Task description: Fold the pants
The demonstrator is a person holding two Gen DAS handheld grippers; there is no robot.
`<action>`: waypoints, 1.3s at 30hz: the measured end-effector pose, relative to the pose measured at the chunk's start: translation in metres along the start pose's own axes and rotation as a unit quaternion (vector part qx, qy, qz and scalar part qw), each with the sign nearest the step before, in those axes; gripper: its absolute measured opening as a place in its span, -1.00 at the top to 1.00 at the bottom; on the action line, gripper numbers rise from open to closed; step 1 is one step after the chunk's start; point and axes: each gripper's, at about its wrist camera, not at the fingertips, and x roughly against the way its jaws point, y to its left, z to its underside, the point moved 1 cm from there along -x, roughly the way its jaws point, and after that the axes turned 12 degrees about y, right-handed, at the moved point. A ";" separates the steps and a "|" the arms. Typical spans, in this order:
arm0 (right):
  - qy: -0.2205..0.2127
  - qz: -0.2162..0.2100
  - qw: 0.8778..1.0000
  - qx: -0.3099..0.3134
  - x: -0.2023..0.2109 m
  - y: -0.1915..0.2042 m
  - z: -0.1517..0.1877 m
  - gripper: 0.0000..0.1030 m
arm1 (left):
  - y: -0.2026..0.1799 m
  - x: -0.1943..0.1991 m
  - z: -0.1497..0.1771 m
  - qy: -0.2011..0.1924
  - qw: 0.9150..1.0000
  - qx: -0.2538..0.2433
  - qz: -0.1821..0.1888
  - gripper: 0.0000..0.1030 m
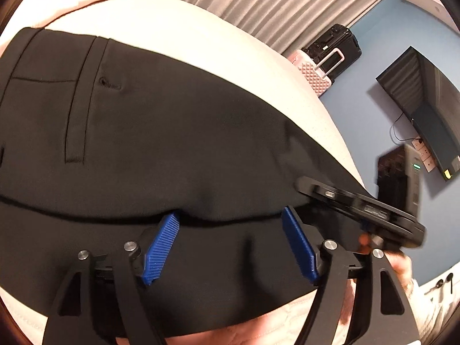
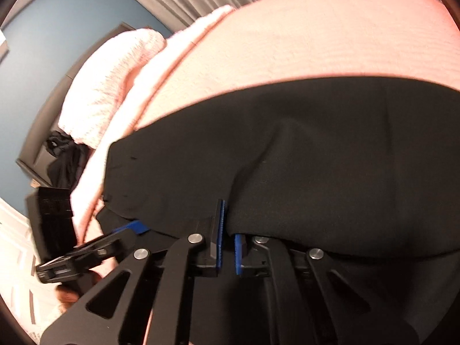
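Black pants (image 1: 161, 132) lie flat on the bed, the waistband with a pocket and belt loop at the left of the left wrist view. My left gripper (image 1: 230, 215) stands open over a folded edge of the cloth, its blue pads (image 1: 162, 247) wide apart and pressing on nothing. In the right wrist view the pants (image 2: 316, 166) fill the lower right. My right gripper (image 2: 230, 230) is shut on the near edge of the fabric, which drops between its blue pads. The left gripper (image 2: 86, 251) shows low at the left there; the right gripper (image 1: 362, 210) shows at the right of the left view.
The bed (image 1: 201, 26) has a pale pink quilted cover. A folded white blanket (image 2: 115, 80) lies near its far end, with dark clothes (image 2: 66, 155) beside it. A black suitcase (image 1: 339, 46), a pink suitcase (image 1: 310, 72) and a wall TV (image 1: 422, 100) stand past the bed's edge.
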 end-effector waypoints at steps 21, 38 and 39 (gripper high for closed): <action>0.049 0.181 0.922 0.340 0.015 0.113 0.094 0.70 | -0.008 0.112 0.091 -0.098 0.967 -0.004 -0.234 -0.39; 0.112 0.117 0.889 0.428 -0.163 0.253 0.038 0.99 | -0.007 0.189 0.136 -0.173 0.930 0.024 -0.324 -0.51; 0.116 0.093 0.894 0.422 -0.158 0.258 0.040 1.00 | -0.007 0.192 0.136 -0.179 0.928 0.025 -0.326 -0.51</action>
